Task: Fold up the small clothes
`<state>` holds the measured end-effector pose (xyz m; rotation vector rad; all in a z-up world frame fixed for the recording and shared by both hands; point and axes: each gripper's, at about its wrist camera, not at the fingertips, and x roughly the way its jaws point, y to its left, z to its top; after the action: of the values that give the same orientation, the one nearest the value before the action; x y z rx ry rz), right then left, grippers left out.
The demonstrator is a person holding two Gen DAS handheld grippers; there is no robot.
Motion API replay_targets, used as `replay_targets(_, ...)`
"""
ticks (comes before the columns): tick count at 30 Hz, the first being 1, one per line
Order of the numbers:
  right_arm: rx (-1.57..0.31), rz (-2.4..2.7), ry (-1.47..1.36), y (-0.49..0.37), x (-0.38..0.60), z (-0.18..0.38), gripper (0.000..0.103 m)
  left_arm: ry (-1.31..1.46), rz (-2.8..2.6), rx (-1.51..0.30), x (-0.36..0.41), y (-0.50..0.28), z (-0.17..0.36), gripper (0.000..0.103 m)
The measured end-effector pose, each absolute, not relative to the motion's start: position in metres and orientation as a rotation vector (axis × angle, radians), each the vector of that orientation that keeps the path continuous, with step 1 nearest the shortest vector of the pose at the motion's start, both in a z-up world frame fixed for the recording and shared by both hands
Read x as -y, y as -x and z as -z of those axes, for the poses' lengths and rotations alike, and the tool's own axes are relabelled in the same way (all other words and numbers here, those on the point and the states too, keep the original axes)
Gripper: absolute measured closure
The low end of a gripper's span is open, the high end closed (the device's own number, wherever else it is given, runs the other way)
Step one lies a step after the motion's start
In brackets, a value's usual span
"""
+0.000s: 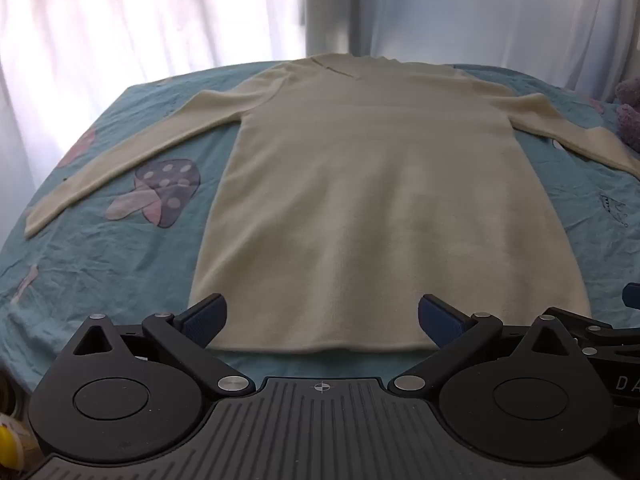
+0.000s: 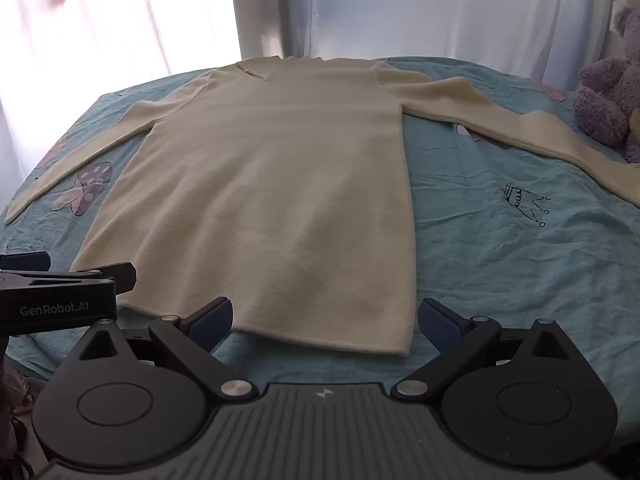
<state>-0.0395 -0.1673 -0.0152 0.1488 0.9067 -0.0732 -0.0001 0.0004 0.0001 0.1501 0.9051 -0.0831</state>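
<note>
Two grippers hover at the near edge of a bed (image 1: 100, 248), both released with jaws spread wide and nothing between them. The left gripper (image 1: 322, 312) sits over the hem of a cream sweater (image 1: 360, 184), while the right gripper (image 2: 325, 316) frames the hem's right corner in its own view. The sweater lies flat and spread out on the bed, collar toward the far edge, both long sleeves angled outward. The end of the right sleeve (image 2: 560, 140) is cut off at the frame edge in both views, and the fold at the collar is too small to read clearly. The left sleeve (image 1: 120, 160) shows whole, its cuff resting on the sheet. The knit looks soft and fuzzy, with a straight ribless hem. The sheet (image 2: 520, 260) is teal, crinkled cotton printed with mushrooms (image 1: 160, 192) and a thin line-drawn crown (image 2: 524, 202). A purple plush toy (image 2: 612, 92), nubbly in texture, sits by the right sleeve and is partly cropped. White curtains (image 2: 440, 8) hang behind, blown out by daylight on the left. Dark blue textured pads (image 2: 438, 326) line the black gripper fingers. The left gripper's side shows at the right view's left edge, lettering on its body.
</note>
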Motion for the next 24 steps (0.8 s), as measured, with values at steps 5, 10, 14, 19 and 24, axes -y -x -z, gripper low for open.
replay_targets(5, -0.912, 0.068, -0.150, 0.0386, 0.1652, 0.0144, 0.004, -0.152, 0.081, -0.909, -0.0002, -0.0002, -0.0005, 0.000)
replay_targets(10, -0.909, 0.070, -0.146, 0.0397, 0.1678, 0.0145, 0.004, -0.150, 0.081, -0.914, 0.0010, 0.0006, -0.0018, 0.000)
replay_targets(14, -0.910, 0.073, -0.146, 0.0402, 0.1674, 0.0134, 0.004, -0.149, 0.080, -0.910, 0.0040, 0.0017, -0.0056, 0.000)
replay_targets(19, -0.915, 0.069, -0.147, 0.0384, 0.1675, 0.0135, 0.004, -0.147, 0.086, -0.918, 0.0015, 0.0005, -0.0010, 0.000)
replay_targets(24, -0.919, 0.066, -0.145, 0.0375, 0.1670, 0.0140, 0.004, -0.146, 0.091, -0.924, 0.0000, -0.0014, 0.0001, 0.000)
